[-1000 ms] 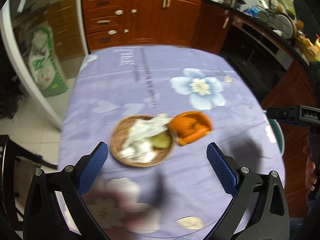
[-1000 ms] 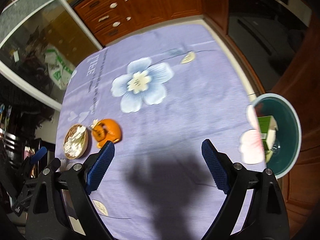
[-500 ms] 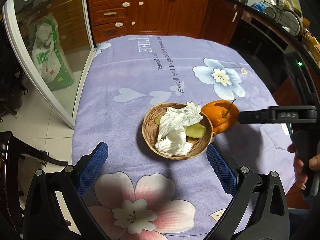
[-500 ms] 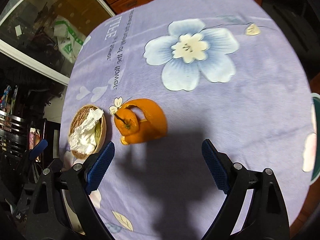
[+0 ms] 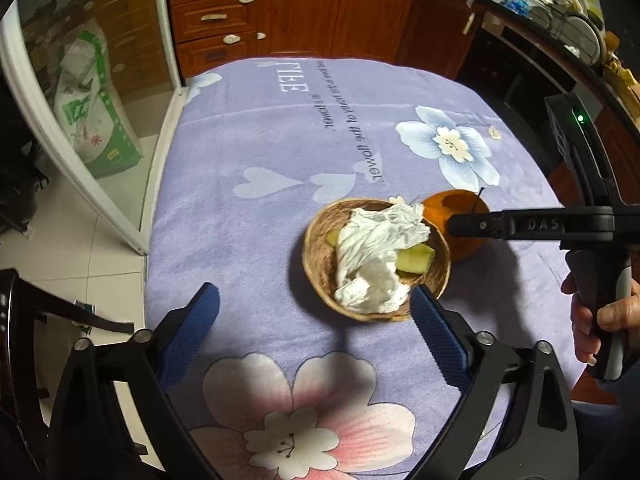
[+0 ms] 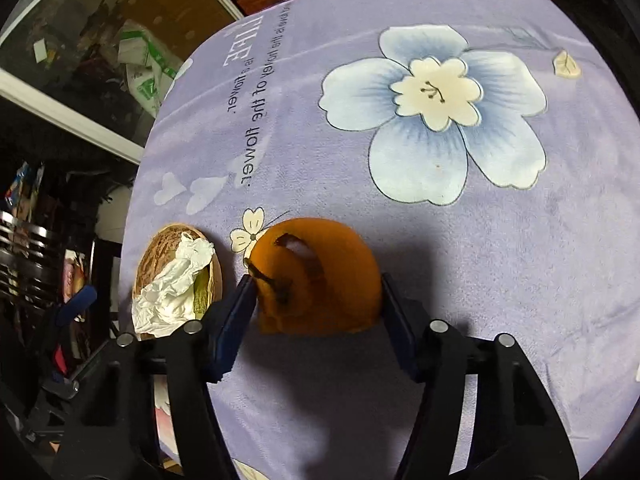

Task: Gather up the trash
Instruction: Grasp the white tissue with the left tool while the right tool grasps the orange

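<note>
**Closing on the orange peel**

Now the right tongs (image 6: 316,304) straddle the orange peel (image 6: 320,276), one blue pad at each flank; whether the pads are already pressing the rind or only just beside it, I cannot tell. The peel sits on the lavender flowered cloth of the bench (image 6: 500,240), just beside the woven basket (image 6: 160,240), which holds a crumpled white tissue (image 6: 176,288) and a pale green scrap of fruit (image 6: 202,290).

To do this step well, I judge the squeeze should be slow and even. The peel looks like a hollow, curled shell, so a hard pinch would probably fold it or pop it out sideways. Keep the pads low on its walls, near the cloth, and level. The left pad lies close to the basket rim; avoid nudging it, or the tissue may spill. Lift straight up once the rind gives slightly and stops sliding.

The left tongs (image 5: 316,328) hang spread wide and empty over the bench, short of the basket, with the right pad close to its near rim. They can wait there, ready to steady the basket if it shifts.
</note>
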The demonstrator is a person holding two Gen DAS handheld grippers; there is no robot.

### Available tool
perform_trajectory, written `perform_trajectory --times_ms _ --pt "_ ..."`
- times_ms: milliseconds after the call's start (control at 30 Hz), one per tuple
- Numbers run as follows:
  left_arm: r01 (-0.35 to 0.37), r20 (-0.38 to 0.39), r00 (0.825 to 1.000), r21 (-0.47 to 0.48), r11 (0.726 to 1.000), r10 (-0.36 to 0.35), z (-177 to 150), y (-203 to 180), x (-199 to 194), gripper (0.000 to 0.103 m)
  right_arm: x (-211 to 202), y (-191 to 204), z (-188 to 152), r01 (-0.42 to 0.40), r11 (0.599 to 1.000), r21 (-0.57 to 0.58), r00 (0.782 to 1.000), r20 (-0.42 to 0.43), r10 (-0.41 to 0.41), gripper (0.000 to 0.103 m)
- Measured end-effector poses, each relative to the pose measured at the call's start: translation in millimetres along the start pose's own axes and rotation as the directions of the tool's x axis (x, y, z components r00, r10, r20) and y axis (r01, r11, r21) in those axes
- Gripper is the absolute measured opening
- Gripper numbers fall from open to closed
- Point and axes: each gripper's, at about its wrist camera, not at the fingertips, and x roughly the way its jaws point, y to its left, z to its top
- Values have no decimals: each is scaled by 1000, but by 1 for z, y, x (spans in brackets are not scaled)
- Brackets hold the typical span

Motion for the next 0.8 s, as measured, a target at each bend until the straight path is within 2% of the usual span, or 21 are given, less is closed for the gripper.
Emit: perform_trajectory --times_ms 67,133,233,400,467,500,533,633,800 --pt "12 -8 1000 31 999 -12 4 -8 5 86 -3 -2 -1 -9 1000 6 1000 -3 9 41" --pt "20 -22 1000 58 998 -19 7 -15 10 75 -7 -7 0 -20 1000 20 1000 -3 20 35" --pt "31 -54 998 112 993 -25 11 -27 21 64 -14 -14 0 -8 1000 29 1000 6 8 34" --pt "27 -113 994 151 988 -10 14 -35 42 63 -17 -24 -1 -6 999 47 1000 4 6 34" --pt "26 -136 991 147 989 -6 13 -34 50 57 -16 -25 -1 -13 999 48 1000 4 13 34" --pt "28 -142 990 146 989 -7 13 -34 52 42 -16 -25 -1 -15 999 47 1000 5 14 34" --pt "29 -153 988 143 989 -7 12 -34 55 23 -16 -25 -1 -17 999 46 1000 7 16 34" --pt "16 -146 989 140 990 5 12 -34 54 14 -19 -25 -1 -19 999 42 1000 15 19 32" --pt "1 -92 996 102 995 9 15 -33 32 12 -31 -28 -1 -34 999 42 999 36 33 28"
